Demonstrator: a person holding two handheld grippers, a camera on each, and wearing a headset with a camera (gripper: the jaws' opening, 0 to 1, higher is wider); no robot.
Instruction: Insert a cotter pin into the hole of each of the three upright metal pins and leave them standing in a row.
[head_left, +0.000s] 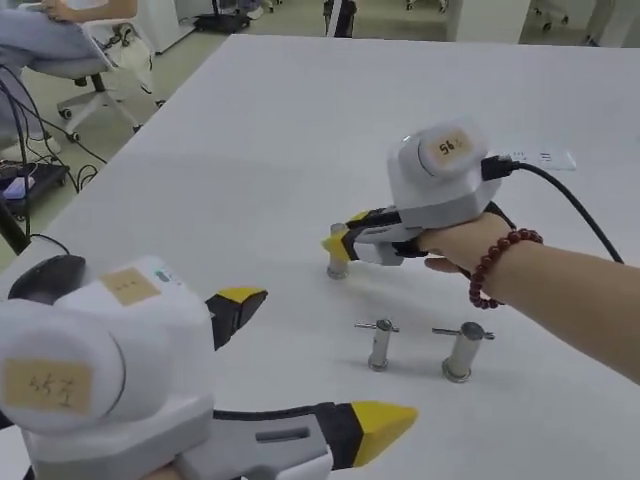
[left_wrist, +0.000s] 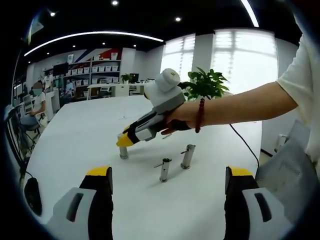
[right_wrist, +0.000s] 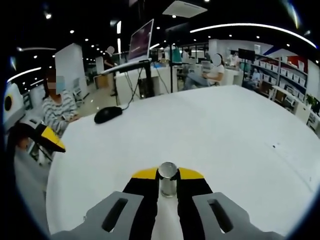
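Right hand-held gripper (head_left: 336, 243) is closed on the first metal pin (head_left: 338, 266). In the right gripper view the pin stands upright between the two yellow-tipped jaws, both pressed against its sides, with its round top level with the jaw tips. The pin's base rests on the white worktop (head_left: 300, 130), well in from the left edge. The second metal pin (head_left: 379, 350) and third metal pin (head_left: 460, 358) stand upright nearby, apart from that gripper, each with a cotter pin (head_left: 376, 325) through its upper end. Left hand-held gripper (head_left: 332, 353) hangs toward the near edge, jaws spread wide, holding nothing. A black mouse (head_left: 45, 275) lies near the left edge.
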